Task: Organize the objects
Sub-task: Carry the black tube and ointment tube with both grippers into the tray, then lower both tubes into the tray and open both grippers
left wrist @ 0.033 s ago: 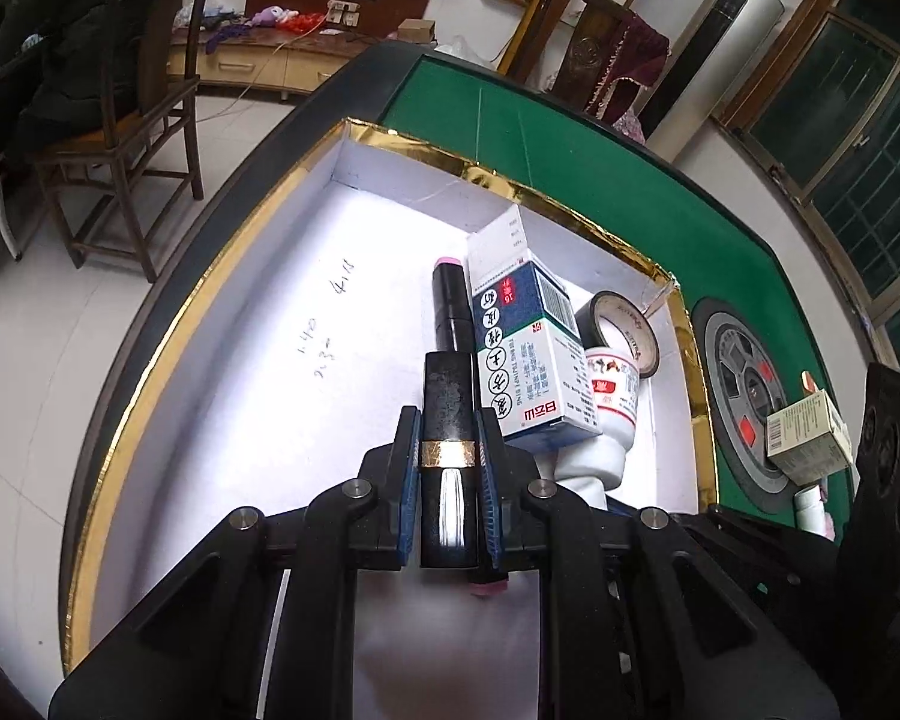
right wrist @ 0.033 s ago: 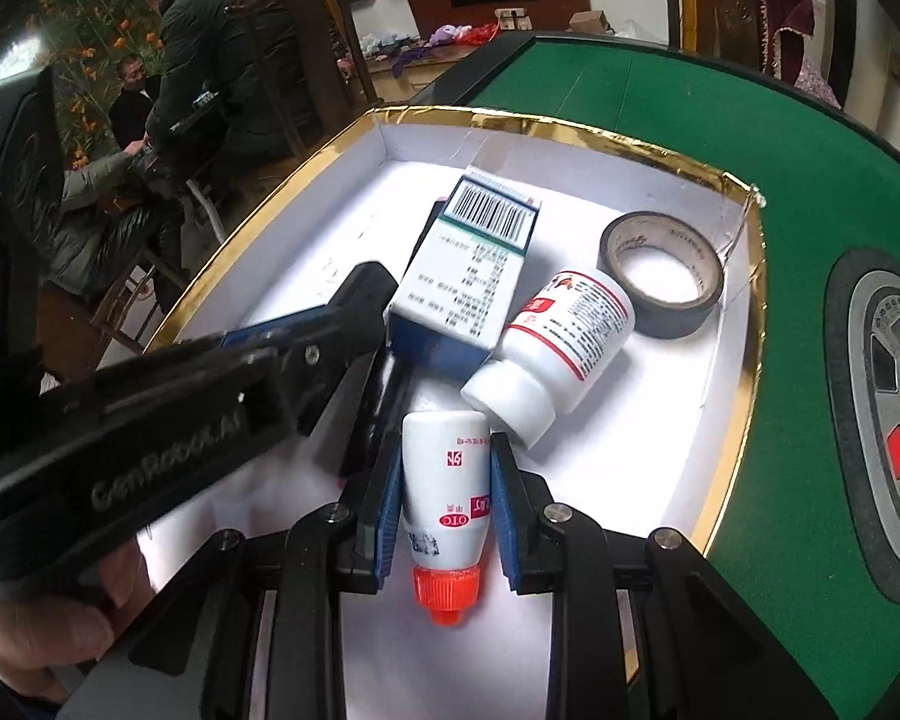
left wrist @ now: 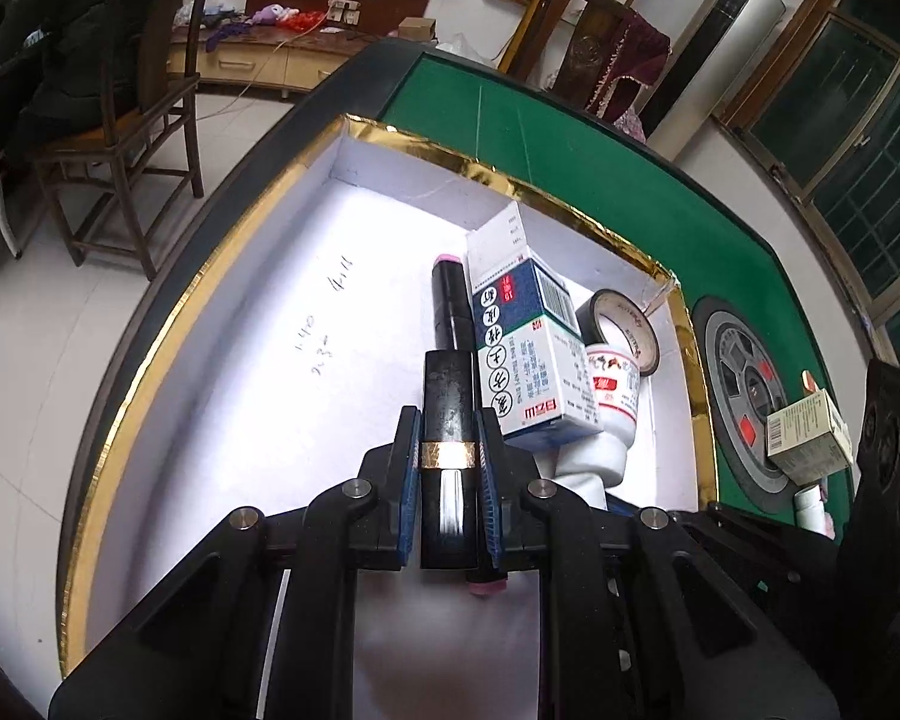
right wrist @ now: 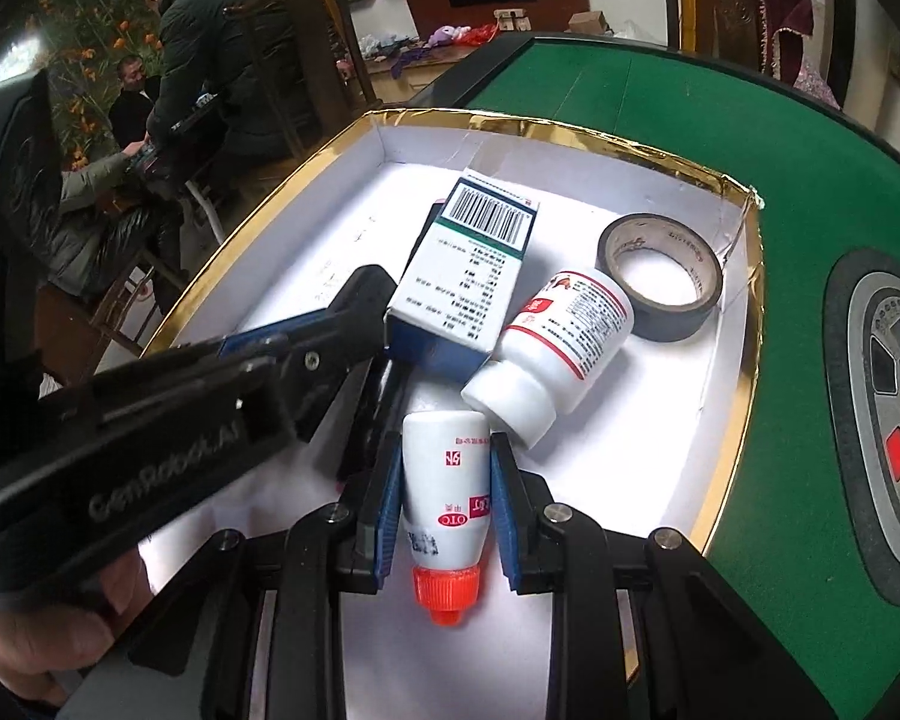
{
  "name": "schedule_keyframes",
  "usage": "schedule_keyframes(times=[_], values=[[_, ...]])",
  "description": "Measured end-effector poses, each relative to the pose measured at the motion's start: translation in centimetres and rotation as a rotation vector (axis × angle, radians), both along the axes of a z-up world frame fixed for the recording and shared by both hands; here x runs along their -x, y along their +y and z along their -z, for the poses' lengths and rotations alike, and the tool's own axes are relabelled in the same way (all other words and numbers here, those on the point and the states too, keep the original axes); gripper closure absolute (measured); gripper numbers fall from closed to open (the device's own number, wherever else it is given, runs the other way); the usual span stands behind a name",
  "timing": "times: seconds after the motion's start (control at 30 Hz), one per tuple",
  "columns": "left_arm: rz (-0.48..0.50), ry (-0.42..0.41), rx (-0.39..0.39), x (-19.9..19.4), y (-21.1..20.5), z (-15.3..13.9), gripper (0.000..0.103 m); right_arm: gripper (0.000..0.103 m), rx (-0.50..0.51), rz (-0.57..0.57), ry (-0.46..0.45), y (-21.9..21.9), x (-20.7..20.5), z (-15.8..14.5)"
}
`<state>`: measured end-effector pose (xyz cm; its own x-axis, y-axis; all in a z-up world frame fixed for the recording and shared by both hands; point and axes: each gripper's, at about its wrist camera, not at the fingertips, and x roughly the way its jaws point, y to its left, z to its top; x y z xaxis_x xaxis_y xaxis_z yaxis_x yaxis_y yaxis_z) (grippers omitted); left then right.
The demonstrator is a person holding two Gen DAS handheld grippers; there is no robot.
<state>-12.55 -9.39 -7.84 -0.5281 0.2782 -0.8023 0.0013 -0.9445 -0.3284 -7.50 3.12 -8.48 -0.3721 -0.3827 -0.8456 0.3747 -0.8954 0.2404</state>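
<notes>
Over the gold-rimmed tray [left wrist: 168, 324], the left hand-held gripper [left wrist: 448, 450] is clamping a black tube [left wrist: 447, 396]. The right hand-held gripper [right wrist: 444, 480] is clamping a white dropper bottle [right wrist: 447, 492]. Both are remaining unchanged beside the medicine box [right wrist: 462, 282].

A home living room, a green-felt mahjong table [left wrist: 600, 138] standing centrally, wooden chair [left wrist: 120, 138] sitting beside it, TV cabinet [left wrist: 282, 54] lining the wall, tower air conditioner [left wrist: 714, 54] standing near windows, people [right wrist: 198, 42] sitting nearby.
</notes>
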Motion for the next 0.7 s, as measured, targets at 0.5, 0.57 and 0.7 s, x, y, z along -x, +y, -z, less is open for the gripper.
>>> schedule_keyframes(times=[0.5,0.57,0.7], values=[[-0.074,0.017,-0.025,-0.3,-1.3,-0.4,0.086,0.073,0.044,-0.013,0.000,0.5,-0.2,-0.5],[-0.075,0.025,-0.037,-0.3,-1.4,-0.5,0.086,0.073,0.050,-0.012,0.001,0.6,-0.3,-0.6],[-0.072,0.028,-0.022,-0.3,-1.3,-0.6,0.086,0.073,0.090,0.002,0.017,1.7,-0.7,-1.0]])
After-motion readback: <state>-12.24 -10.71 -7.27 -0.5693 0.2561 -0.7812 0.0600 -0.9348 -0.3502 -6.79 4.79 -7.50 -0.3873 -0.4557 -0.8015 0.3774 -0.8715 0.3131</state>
